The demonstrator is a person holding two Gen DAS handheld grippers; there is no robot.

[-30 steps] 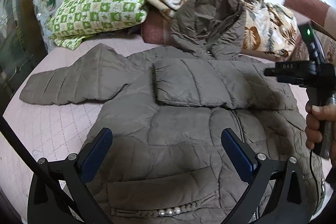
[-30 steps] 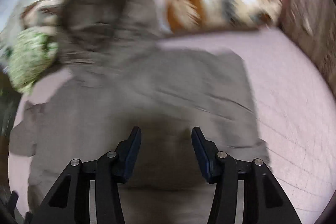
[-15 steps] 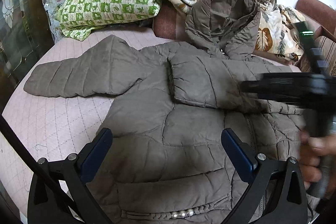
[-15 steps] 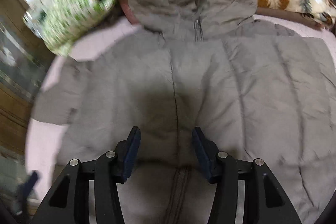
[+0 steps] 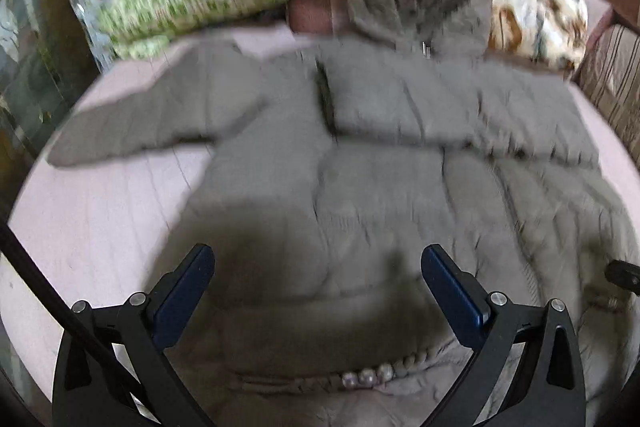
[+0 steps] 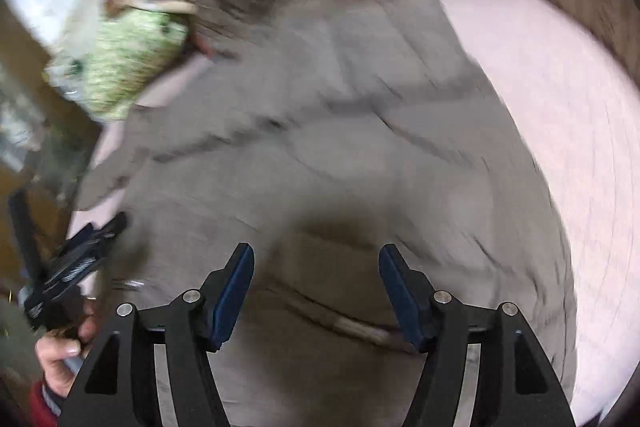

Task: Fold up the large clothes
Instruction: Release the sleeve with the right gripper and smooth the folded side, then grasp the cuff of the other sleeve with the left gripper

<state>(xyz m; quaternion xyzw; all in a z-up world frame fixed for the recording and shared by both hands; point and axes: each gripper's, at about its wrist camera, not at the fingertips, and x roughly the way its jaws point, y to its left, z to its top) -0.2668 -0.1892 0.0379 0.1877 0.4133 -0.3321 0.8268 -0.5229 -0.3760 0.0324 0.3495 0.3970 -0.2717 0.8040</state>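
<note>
While both views blur, the right gripper (image 6: 316,291) has pulled back low over the jacket (image 5: 360,195), jaws open, empty; left gripper (image 5: 318,291) open too. Right sleeve stays folded across mid-frame; left sleeve (image 5: 132,131) likely next.

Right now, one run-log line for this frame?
step: fold jacket | one sleeve folded across chest | left gripper open, empty | right gripper open, empty | views blurred
</note>
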